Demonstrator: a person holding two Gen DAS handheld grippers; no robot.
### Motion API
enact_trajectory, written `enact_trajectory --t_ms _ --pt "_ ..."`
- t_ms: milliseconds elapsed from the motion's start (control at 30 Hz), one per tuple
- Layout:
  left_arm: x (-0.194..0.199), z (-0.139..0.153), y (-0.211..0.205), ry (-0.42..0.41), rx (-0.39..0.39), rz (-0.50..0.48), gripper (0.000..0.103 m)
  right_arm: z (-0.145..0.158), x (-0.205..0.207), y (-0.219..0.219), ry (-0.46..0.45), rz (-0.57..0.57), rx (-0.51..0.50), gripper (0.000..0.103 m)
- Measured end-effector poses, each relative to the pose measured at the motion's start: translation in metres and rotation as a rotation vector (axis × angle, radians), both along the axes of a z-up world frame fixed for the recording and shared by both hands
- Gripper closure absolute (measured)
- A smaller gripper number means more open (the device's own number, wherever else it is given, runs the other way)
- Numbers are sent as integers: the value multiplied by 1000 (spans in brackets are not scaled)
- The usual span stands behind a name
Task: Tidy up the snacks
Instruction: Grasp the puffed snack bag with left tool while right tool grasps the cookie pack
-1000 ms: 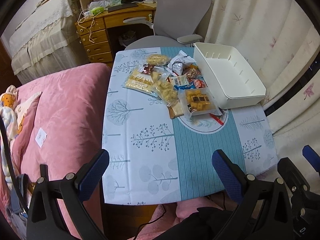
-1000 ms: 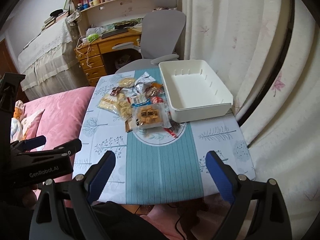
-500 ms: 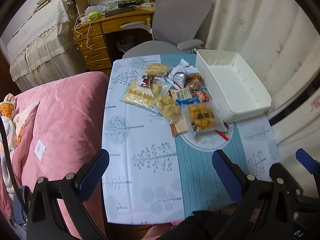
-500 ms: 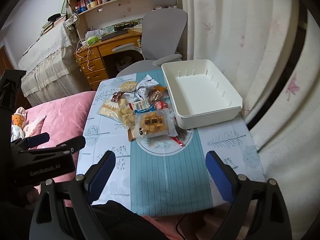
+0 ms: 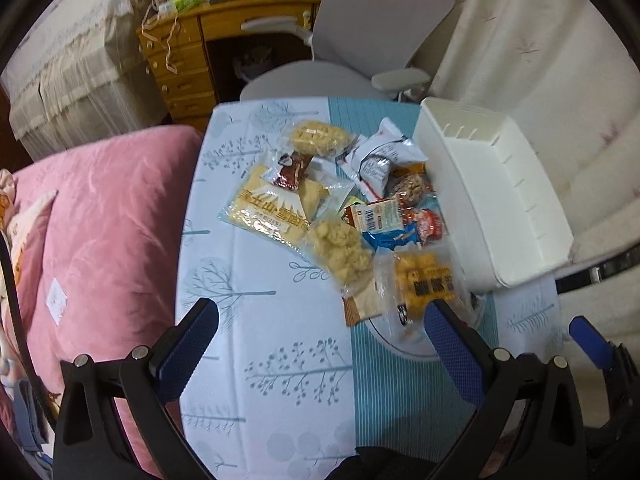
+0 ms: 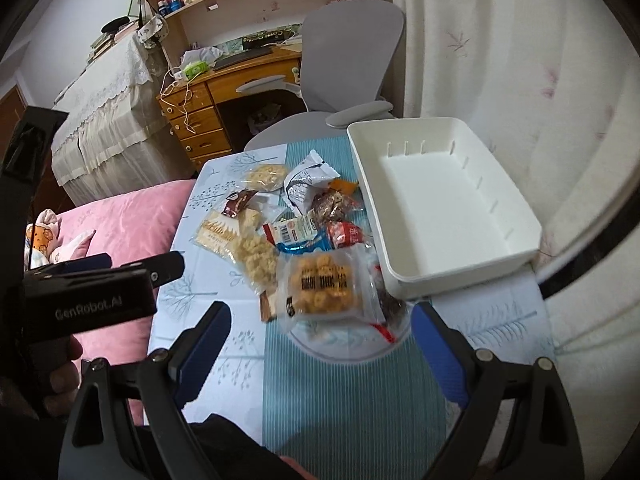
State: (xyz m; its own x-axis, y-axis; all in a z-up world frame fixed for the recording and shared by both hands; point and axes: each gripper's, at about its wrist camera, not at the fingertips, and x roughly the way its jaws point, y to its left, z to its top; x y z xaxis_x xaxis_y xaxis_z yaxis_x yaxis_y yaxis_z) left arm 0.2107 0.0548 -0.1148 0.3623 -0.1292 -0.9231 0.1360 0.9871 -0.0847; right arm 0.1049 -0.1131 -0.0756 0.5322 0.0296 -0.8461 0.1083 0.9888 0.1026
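Note:
A pile of snack packets lies mid-table: a clear pack of orange rings (image 6: pixel 322 287) (image 5: pixel 425 281) nearest, a pale puff bag (image 5: pixel 340 252) (image 6: pixel 256 258), a yellow wafer pack (image 5: pixel 269 208), a silver-white bag (image 6: pixel 308 182) (image 5: pixel 380 158), red and brown packets behind. An empty white bin (image 6: pixel 442 204) (image 5: pixel 492 204) stands right of the pile. My left gripper (image 5: pixel 320 336) hovers open over the near tablecloth, nothing between its fingers. My right gripper (image 6: pixel 320 334) is open too, just short of the orange ring pack.
The table (image 5: pixel 280 380) wears a tree-print and teal striped cloth. A pink bed (image 5: pixel 100 220) borders it on the left. Beyond the far edge stand a grey office chair (image 6: pixel 352 52) and a wooden desk (image 6: pixel 208 96). Curtains (image 6: pixel 500 60) hang at right.
Both grippers have moved forward and down toward the snack pile, which now looks larger and closer. Neither has changed its opening or touched anything.

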Motion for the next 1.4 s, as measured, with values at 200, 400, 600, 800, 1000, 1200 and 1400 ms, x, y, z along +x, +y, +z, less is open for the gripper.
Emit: enact_trajectory --t_ms 200,400,600,800,1000,1200,1400 --pt "38 -44 -11 107 -19 9 1 -43 39 -2 79 29 2 11" --pt "70 -87 -20 166 -14 40 1 -91 63 1 140 47 -31 11" --pt "91 -125 -27 240 -33 61 4 -133 77 4 209 8 -78 11" --pt "101 -143 -29 268 -57 87 11 -155 83 10 223 15 -82 10" --pt "110 -152 -31 282 -82 102 28 -165 89 18 199 43 -109 1" --pt "112 -151 -32 273 -106 106 58 -167 92 21 186 65 -134 0" --pt "100 -145 -30 261 -116 107 69 -163 89 20 199 85 -133 9"
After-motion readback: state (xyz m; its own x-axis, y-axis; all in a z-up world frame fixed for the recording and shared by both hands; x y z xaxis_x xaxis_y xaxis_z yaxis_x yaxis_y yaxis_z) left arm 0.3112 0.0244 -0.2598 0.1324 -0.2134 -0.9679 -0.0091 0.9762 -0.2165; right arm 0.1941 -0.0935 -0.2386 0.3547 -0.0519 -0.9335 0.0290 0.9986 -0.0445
